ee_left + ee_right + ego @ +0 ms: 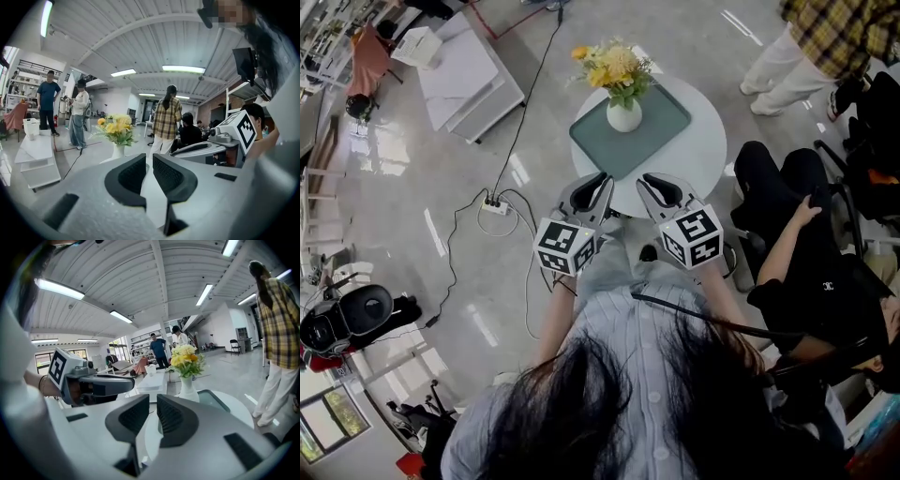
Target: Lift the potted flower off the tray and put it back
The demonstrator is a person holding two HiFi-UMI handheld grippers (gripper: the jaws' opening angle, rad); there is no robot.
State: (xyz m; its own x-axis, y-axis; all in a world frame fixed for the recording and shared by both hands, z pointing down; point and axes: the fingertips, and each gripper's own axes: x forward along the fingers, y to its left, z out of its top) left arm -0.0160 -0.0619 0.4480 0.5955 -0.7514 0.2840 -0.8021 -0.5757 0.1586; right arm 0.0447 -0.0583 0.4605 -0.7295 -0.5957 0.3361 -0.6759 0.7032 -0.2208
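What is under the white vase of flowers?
The vase stands on a green tray, which lies on the round white table. The tray surface right beneath its base is covered.

The head view looked steeply down from above the person's head. The round desk lay below, near the top of the frame. The left gripper view rode on the left gripper and faced almost level along its own jaws, which filled the lower frame very near. The potted flower stood beyond them, a little to the left. The right gripper view rode on the right gripper in the same way, with the flower a little to the right. All three views shared the flower, and each gripper view also caught the other gripper at its side.
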